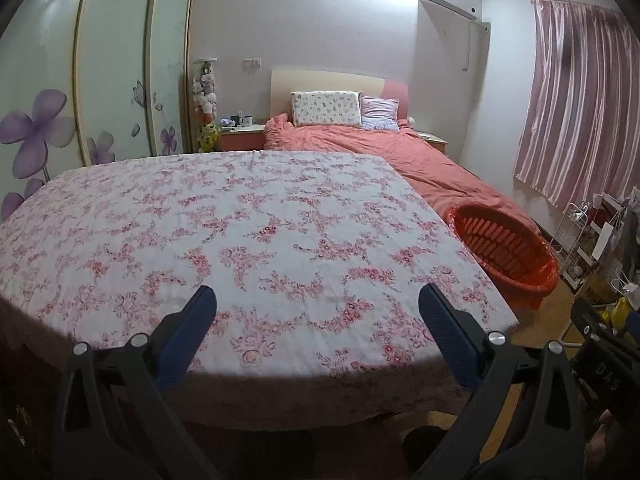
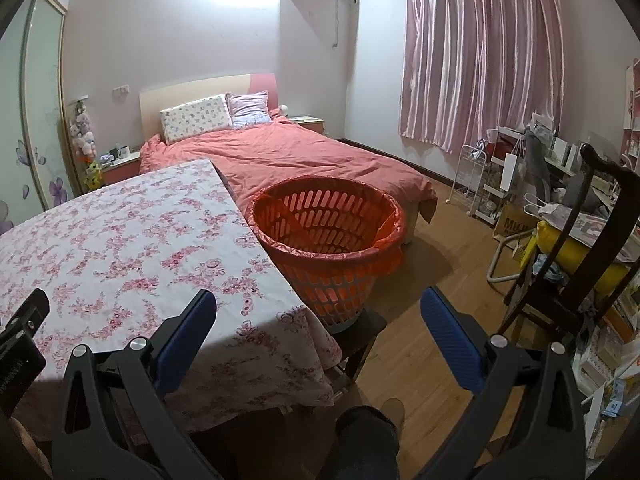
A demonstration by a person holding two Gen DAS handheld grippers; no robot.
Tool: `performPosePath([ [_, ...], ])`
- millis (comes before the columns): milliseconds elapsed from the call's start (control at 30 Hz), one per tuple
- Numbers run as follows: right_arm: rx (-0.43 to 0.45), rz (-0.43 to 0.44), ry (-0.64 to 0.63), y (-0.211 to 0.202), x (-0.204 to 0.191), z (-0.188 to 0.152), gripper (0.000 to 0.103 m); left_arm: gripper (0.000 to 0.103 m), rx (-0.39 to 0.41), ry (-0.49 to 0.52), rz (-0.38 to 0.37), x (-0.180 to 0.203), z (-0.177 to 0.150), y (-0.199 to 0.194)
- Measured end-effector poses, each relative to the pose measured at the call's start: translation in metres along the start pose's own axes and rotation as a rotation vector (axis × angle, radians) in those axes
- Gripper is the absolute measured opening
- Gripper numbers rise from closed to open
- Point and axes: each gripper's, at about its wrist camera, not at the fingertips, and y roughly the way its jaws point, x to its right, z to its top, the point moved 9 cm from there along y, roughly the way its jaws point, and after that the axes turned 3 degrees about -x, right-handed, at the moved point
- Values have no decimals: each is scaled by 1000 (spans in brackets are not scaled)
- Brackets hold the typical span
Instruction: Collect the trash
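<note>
An orange slatted basket point(image 2: 326, 232) lined with an orange bag stands on a dark stool beside the table's right edge; it also shows in the left wrist view point(image 1: 506, 248). The table is covered by a pink floral cloth point(image 1: 240, 240), also seen in the right wrist view point(image 2: 132, 248). I see no trash on the cloth. My left gripper point(image 1: 318, 300) is open and empty above the table's near edge. My right gripper point(image 2: 318, 304) is open and empty above the table's near right corner, short of the basket.
A bed with an orange duvet point(image 2: 288, 152) lies behind the table. A dark chair point(image 2: 592, 240), a white rack point(image 2: 476, 176) and cluttered shelves stand at the right. A wardrobe with flower doors point(image 1: 112, 80) is at the left. Wooden floor point(image 2: 436, 264) lies beyond the basket.
</note>
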Motion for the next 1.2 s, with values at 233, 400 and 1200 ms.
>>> performPosePath([
  [233,5,17,14,-6,-2,5,101,99,22,9,3,3,5,-9],
  [400,-8,29,15,-6,-4,3,101,99,24,12,8,5,6,-13],
  [1200,-17,56,37,-9,-6,6,101,99,43,25,21,11,14,-24],
])
